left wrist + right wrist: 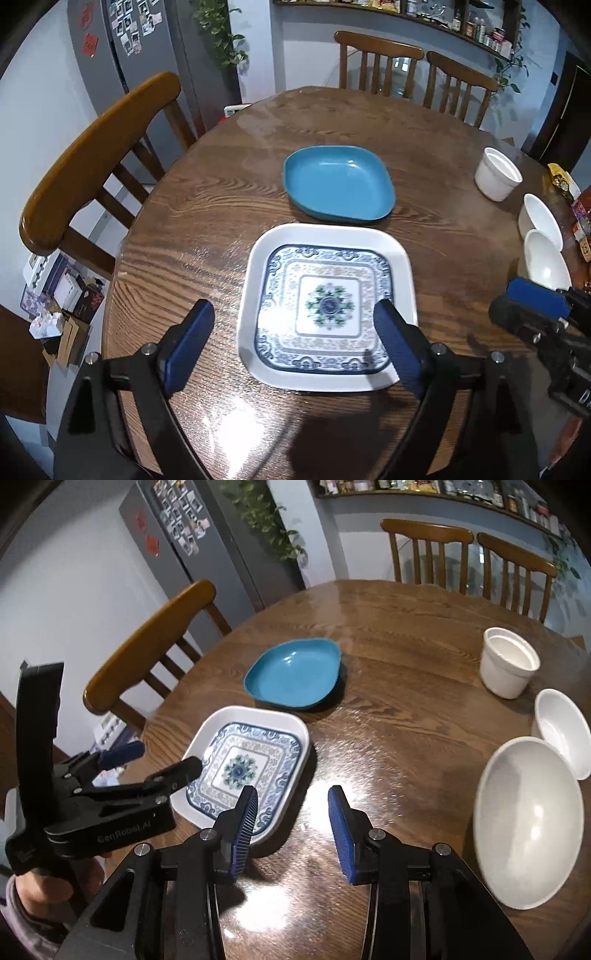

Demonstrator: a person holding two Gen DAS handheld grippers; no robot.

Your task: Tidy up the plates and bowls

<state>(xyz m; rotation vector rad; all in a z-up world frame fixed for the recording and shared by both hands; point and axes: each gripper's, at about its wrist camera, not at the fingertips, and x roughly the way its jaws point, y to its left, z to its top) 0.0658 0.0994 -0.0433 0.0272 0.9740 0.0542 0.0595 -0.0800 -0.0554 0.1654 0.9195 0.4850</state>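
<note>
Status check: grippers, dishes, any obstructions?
Left gripper open, empty, above patterned plate. Right gripper open, empty. Blue dish behind plate; white bowls right. Nothing blocking.

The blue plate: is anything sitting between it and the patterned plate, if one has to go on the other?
Nothing visible. The blue plate and patterned plate lie side by side with only bare table between them.

The big white bowl (528, 890) looks smeary, and in the left wrist view the black right gripper (532, 306) hides part of it. A hand (44, 890) is cut off by the picture's corner. The jars on the shelf (476, 27) are too small to tell. The patterned plate's (325, 306) near edge hides behind a blue finger (395, 347).
</note>
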